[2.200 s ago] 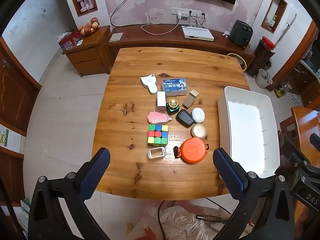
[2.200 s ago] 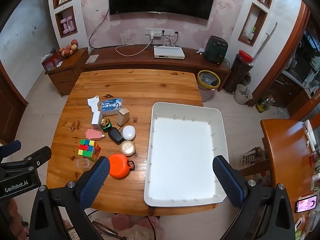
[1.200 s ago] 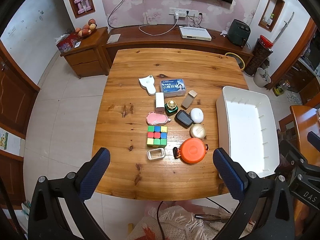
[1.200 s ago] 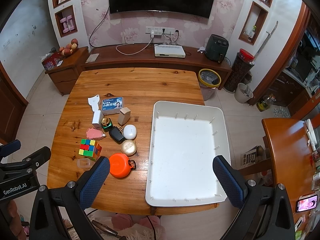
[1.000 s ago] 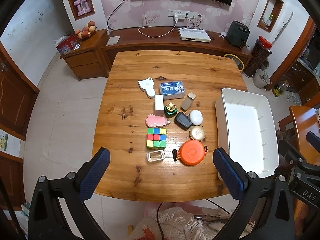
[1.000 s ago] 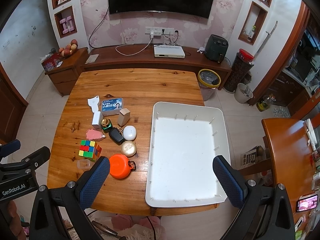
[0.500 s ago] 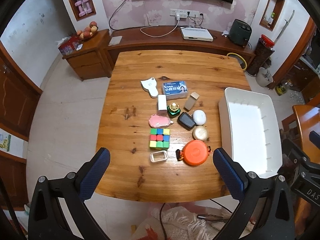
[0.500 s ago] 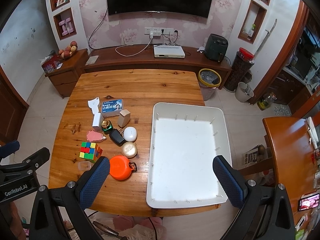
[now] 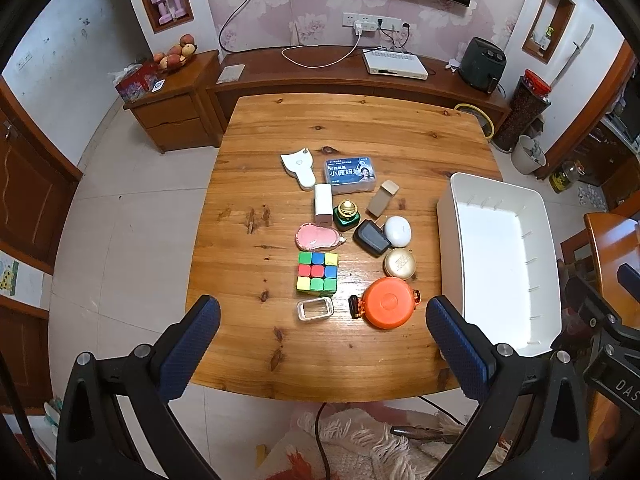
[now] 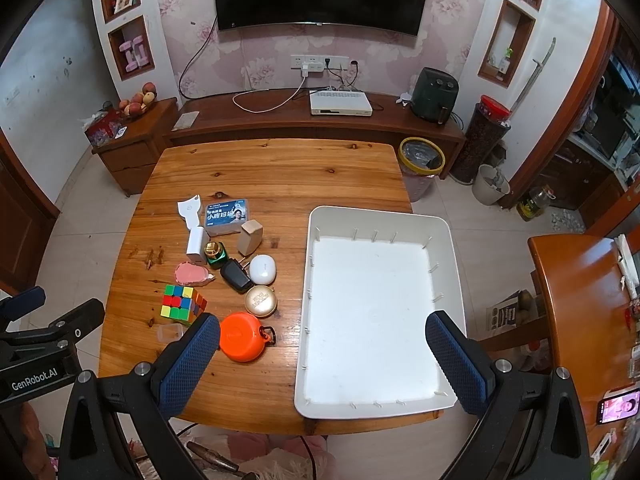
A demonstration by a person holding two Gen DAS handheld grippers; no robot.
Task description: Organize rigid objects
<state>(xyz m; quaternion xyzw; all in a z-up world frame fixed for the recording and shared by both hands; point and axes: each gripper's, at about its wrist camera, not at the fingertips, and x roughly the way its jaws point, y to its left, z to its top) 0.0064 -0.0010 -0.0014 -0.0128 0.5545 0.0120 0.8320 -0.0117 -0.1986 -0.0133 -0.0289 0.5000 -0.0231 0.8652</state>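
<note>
On the wooden surface [image 9: 352,132] a cluster of small things is seen at the middle, and a white tray [image 10: 456,264] is placed at its right side, with nothing lying inside it. Nearest to the front edge an orange round container [image 9: 387,308] is found, with a small clear box [image 9: 315,309] just beside it on the left. Behind these a colourful cube [image 9: 317,273] and a gold round compact [image 9: 400,263] are set. Further back a pink flat piece [image 9: 316,237], a black key fob [image 9: 371,237] and a white oval case [image 9: 397,230] are lined up — the fob and the oval case are touching or almost touching. A green jar with a gold cap [image 9: 346,214] is standing between a white upright block [image 9: 323,205] and a beige block [image 9: 382,198]. At the far end of the group a blue-labelled box [image 9: 349,174] and a white scraper-shaped piece [image 9: 299,168] are laid.

The left tool [image 9: 320,344] is held above the front edge of the surface, its fingers wide apart and nothing between them. The right tool [image 10: 320,356] is held over the near part of the tray and the orange container — its fingers are also spread wide and nothing is gripped.
</note>
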